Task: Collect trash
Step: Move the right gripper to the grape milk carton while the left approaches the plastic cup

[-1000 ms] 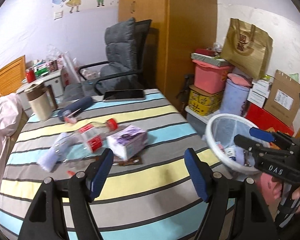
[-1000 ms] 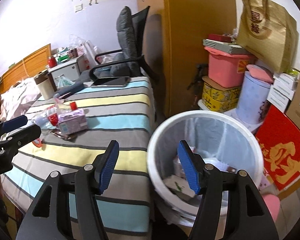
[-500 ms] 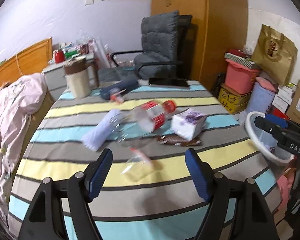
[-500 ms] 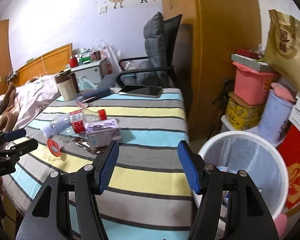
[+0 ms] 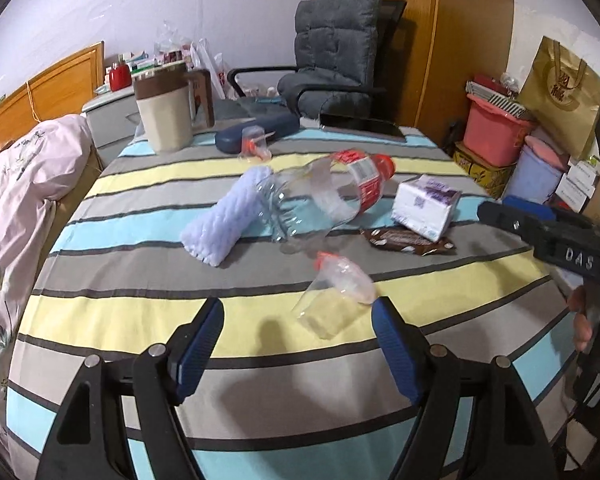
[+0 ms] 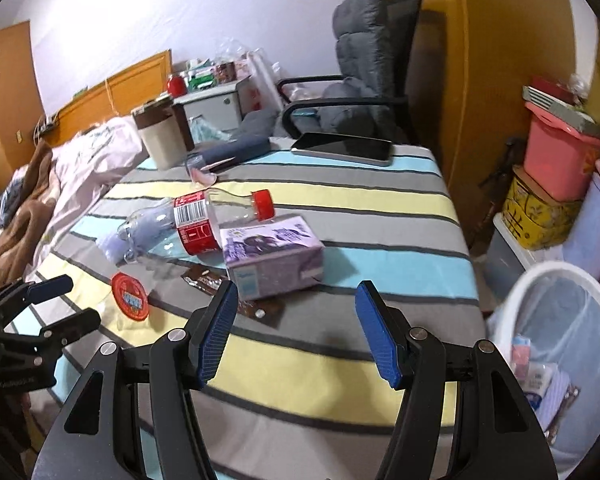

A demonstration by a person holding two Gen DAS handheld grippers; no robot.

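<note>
While both point down at the striped table [image 5: 148,320], left claw [image 5: 298,344] released, right claw [image 6: 296,330] released, nothing between either.

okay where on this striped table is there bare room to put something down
Free: the near stripes of the table on the near side of the clear cup, and the far right corner beside the tablet. Crowded: the middle, where the bottle, purple box, brown wrapper and rolled cloth cluster.
</note>
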